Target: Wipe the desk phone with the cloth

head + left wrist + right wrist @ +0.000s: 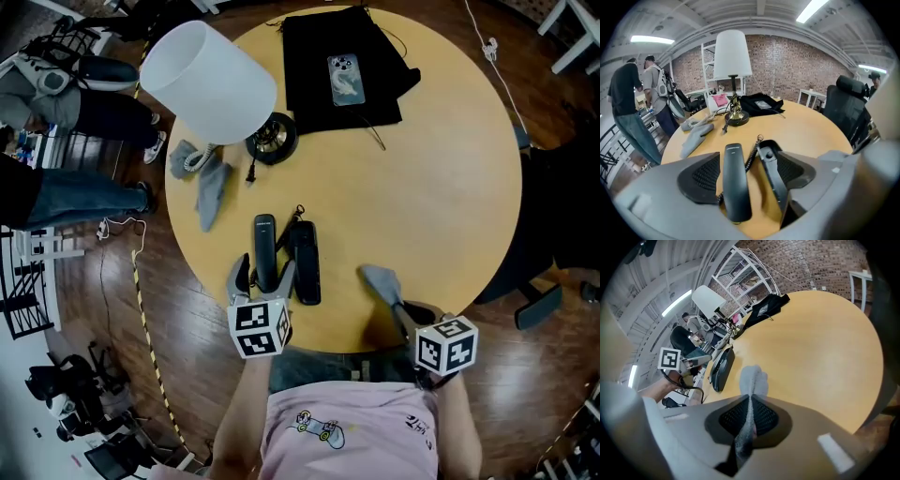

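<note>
The desk phone (pixel 302 246) lies near the front edge of the table (pixel 441 187) in two dark pieces, the handset (pixel 264 239) just left of the base (pixel 307 272). The left gripper (pixel 263 276) straddles the handset's near end, jaws spread wide and pressing on nothing. Only the left gripper view shows the coiled cord (pixel 752 157) running between handset and base, and the base reaching just inside the right-hand jaw. A line of print near the handset's top is too small to read. To the right, the right gripper (pixel 399 309) has its jaws closed on the grey cloth (pixel 381 278), a pinch seen plainly only in the right gripper view. The cloth's free end pokes out beyond the jaws, apart from the phone. Farther back are a white-shaded lamp (pixel 211 80), a second grey cloth (pixel 212 192) and a black bag (pixel 309 56).
</note>
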A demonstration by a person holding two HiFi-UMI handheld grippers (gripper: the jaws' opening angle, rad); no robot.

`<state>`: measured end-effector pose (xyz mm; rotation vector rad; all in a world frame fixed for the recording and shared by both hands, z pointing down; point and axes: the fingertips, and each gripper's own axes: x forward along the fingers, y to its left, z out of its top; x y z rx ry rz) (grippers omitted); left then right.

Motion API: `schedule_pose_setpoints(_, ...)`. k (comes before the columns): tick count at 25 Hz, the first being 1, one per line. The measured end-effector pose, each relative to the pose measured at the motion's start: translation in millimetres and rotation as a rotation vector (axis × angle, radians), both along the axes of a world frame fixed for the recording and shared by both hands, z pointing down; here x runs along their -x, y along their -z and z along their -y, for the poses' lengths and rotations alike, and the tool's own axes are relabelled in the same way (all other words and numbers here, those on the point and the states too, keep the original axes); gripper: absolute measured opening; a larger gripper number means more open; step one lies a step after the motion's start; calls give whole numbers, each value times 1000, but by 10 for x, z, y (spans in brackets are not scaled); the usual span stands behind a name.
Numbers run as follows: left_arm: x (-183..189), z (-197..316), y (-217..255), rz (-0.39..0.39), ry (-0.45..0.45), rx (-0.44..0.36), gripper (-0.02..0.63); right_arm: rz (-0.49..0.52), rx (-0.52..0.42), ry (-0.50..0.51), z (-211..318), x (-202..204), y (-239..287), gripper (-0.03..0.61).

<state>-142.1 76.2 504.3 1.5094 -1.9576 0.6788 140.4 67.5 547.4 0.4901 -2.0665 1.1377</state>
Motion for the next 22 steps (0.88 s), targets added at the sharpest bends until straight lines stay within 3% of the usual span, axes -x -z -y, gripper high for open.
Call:
schedule_pose_setpoints(2,-285,11,78,-18,-31,22,376,7,0,5,11,-8,7,15)
schedule_pose_setpoints(6,-687,33,-315,10,-50,207,374,15,5,19,-4,12,-26,15)
schedule_pose_setpoints(11,-775,19,-653,65,-10,298,374,20,-1,29,-4,6,-53,15)
schedule_pose_setpoints(15,-718,-23,-746,23,36,300,298,28,4,28,-18,-8,-69,15)
schedule_pose_setpoints(19,-693,-25,-729,-40,40,261,296,32,-4,28,7,8,-56,15)
schedule_pose_setpoints(22,-710,-47,-651,-150,29,189,296,70,-26,34,54,113,53,15)
